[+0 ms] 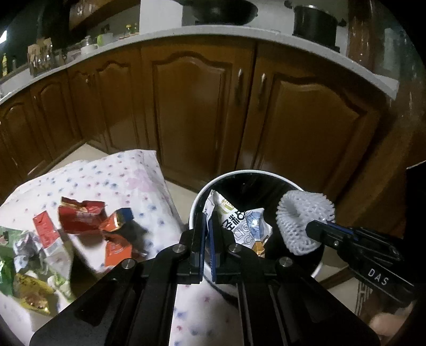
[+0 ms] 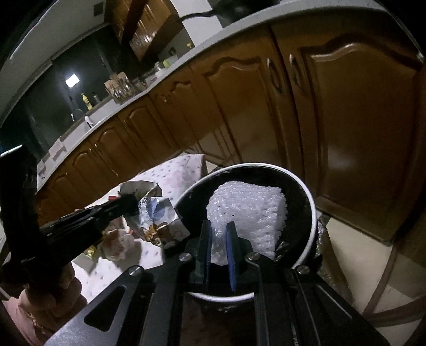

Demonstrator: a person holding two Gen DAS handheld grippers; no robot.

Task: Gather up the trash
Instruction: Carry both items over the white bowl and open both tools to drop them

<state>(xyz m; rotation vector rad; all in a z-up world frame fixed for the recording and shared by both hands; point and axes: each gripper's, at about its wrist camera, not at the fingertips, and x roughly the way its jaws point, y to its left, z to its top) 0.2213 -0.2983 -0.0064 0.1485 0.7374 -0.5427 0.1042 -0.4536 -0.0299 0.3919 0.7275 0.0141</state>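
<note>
My left gripper [image 1: 208, 222] is shut on a white and blue snack bag [image 1: 241, 226] and holds it over the round bin [image 1: 213, 183], which has a white rim and a black inside. My right gripper [image 2: 218, 226] is shut on a white foam net sleeve [image 2: 250, 210] and holds it over the same bin [image 2: 310, 202]. The sleeve also shows in the left wrist view [image 1: 300, 221], and the snack bag shows in the right wrist view [image 2: 157, 213]. More wrappers, red [image 1: 80, 215], orange [image 1: 115, 234] and green [image 1: 8, 255], lie on the dotted tablecloth [image 1: 119, 175].
Brown kitchen cabinets [image 1: 191, 106] with a pale countertop [image 1: 266, 37] stand close behind the bin. Pots sit on the counter [image 1: 314, 24]. The tiled floor [image 2: 354, 255] shows to the right of the bin. The table edge lies just left of the bin.
</note>
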